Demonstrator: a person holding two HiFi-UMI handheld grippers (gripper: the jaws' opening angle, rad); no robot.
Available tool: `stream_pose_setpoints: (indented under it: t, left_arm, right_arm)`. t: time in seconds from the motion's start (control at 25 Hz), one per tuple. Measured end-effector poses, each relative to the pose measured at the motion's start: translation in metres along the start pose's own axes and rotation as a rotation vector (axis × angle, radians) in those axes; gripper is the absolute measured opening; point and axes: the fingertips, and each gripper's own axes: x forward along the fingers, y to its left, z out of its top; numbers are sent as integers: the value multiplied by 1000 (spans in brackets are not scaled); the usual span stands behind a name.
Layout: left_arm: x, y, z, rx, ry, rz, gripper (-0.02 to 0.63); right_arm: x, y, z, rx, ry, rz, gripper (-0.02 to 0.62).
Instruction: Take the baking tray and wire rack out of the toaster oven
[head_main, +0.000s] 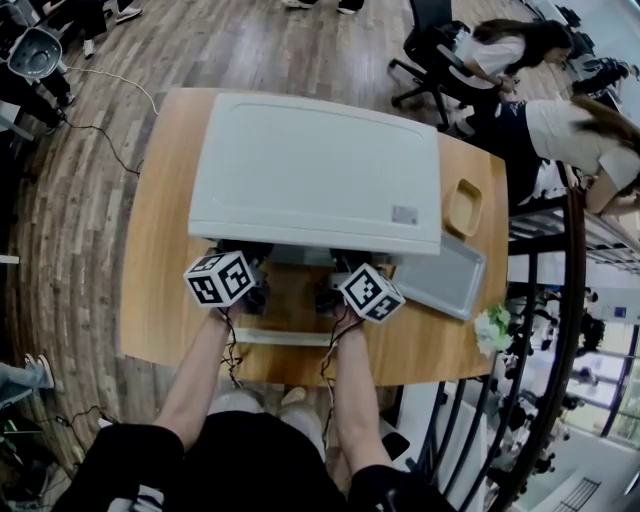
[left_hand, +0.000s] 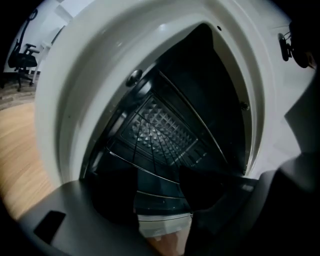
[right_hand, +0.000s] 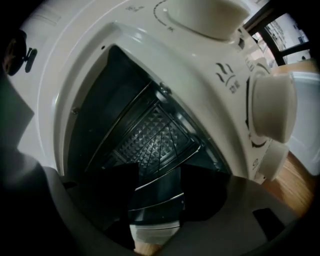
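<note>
Left gripper (head_main: 250, 285): at lower left of the oven's mouth in the head view. In its own view (left_hand: 160, 192) the jaws stand apart and nothing is pinched between them.
Right gripper (head_main: 335, 290): just right of the left one, also at the mouth. In its own view (right_hand: 152, 192) the jaws are spread and grasp nothing.
Toaster oven (head_main: 315, 170): white, filling the middle of the wooden table (head_main: 160, 280). Its dark inside faces both grippers.
Door (head_main: 280, 338): folded down toward the person. Its pale edge shows low in the gap between the left jaws (left_hand: 162, 222).
Wire rack (left_hand: 145, 168): inside the oven, with thin rods crossing in front of the diamond-patterned back wall. Its front rod runs slantwise just beyond the jaw tips, and the right gripper view shows the same (right_hand: 168, 169). I cannot tell whether either gripper touches it.
Baking tray (head_main: 440, 278): grey, out on the table at the oven's right front corner, right of centre in the head view.
Knobs (right_hand: 272, 107): white, stacked at the right edge of the right gripper view.
Small dish (head_main: 463, 207): tan, on the table just above the tray.
People: seated at the upper right, well apart from the table.
</note>
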Motion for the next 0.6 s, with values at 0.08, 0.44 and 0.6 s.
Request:
stream_pose_setpoints:
  t: [0.08,0.44,0.6]
  left_arm:
    - [0,-1,1,12,1,4,239]
    - [1,-3,2,31,6,5,191]
    - [-1,-3,2,31,1,8,187]
  right_arm:
    - [0,0,1,-20,1,-10,218]
    - [0,-4,3,-19,-2,-33,170]
    - [-1,-4,2,-14,2,-33,161]
